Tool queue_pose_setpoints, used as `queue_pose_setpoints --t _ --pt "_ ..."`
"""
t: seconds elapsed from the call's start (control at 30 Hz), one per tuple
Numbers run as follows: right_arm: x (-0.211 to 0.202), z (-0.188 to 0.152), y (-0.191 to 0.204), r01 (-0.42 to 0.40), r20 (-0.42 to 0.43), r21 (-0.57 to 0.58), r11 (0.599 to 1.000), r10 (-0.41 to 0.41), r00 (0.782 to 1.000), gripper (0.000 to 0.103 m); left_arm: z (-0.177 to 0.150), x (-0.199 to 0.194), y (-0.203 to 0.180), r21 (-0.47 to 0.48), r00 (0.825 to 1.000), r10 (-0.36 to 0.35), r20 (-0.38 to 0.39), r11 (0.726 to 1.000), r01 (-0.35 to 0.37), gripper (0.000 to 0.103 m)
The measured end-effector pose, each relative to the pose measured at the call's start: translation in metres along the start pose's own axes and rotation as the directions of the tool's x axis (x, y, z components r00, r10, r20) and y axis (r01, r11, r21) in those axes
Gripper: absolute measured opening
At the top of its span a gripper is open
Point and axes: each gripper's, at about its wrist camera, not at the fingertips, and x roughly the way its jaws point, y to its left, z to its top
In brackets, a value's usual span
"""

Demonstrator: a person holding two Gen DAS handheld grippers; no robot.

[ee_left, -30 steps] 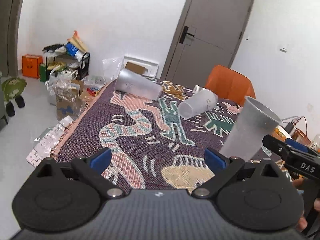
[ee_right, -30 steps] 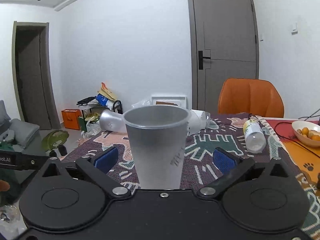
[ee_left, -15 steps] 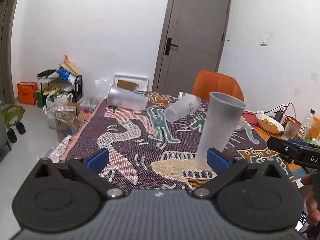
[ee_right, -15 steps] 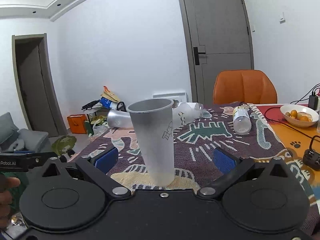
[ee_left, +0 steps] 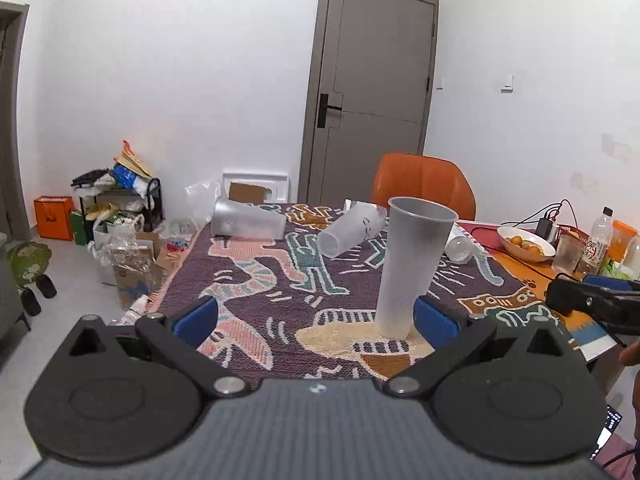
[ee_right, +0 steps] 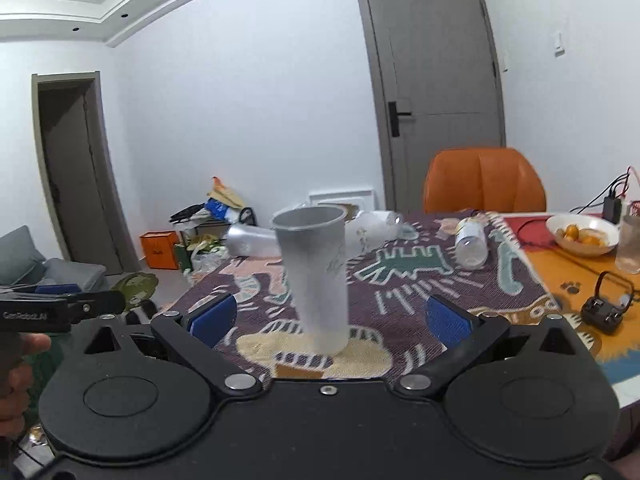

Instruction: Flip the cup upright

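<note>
A tall frosted plastic cup [ee_left: 412, 268] stands upright, mouth up, on the patterned tablecloth [ee_left: 256, 280]; it also shows in the right wrist view [ee_right: 318, 276]. My left gripper [ee_left: 316, 318] is open and empty, with the cup just inside its right finger. My right gripper [ee_right: 328, 314] is open and empty, with the cup between and beyond its blue pads, apart from them. A grey cup [ee_left: 246, 220] and a clear cup [ee_left: 352, 230] lie on their sides at the far end.
A plastic bottle [ee_right: 472, 242] lies on the cloth. A bowl of oranges [ee_right: 582, 234], a glass [ee_right: 630, 248], cables and a charger [ee_right: 604, 314] sit on the orange mat at right. An orange chair [ee_left: 424, 184] stands behind the table. Floor clutter lies to the left.
The cup went from tilted and close between my right gripper's fingers to standing free on the cloth. Both grippers have drawn back and risen, so the cup looks farther away.
</note>
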Motion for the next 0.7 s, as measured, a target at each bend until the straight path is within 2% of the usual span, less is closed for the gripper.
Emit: queue_pose_setpoints --t 0.13,0.47,0.7 --pt "0.006 -0.007 0.007 -0.028 -0.032 -0.004 1.000 0.027 0.999 0.103 -0.003 0.002 0.004 -0.009 0.999 0.013 -0.032 1.000 -0.013 0.103" --pt "0.008 -0.011 0.010 -0.017 -0.041 -0.004 1.000 0.017 0.999 0.103 -0.003 0.000 0.008 -0.012 0.999 0.046 -0.028 0.999 -0.046 0.103" --pt "0.008 -0.012 0.011 -0.016 -0.045 -0.002 1.000 0.016 0.999 0.103 -0.003 0.000 0.006 -0.004 0.999 0.041 -0.029 0.999 -0.041 0.103"
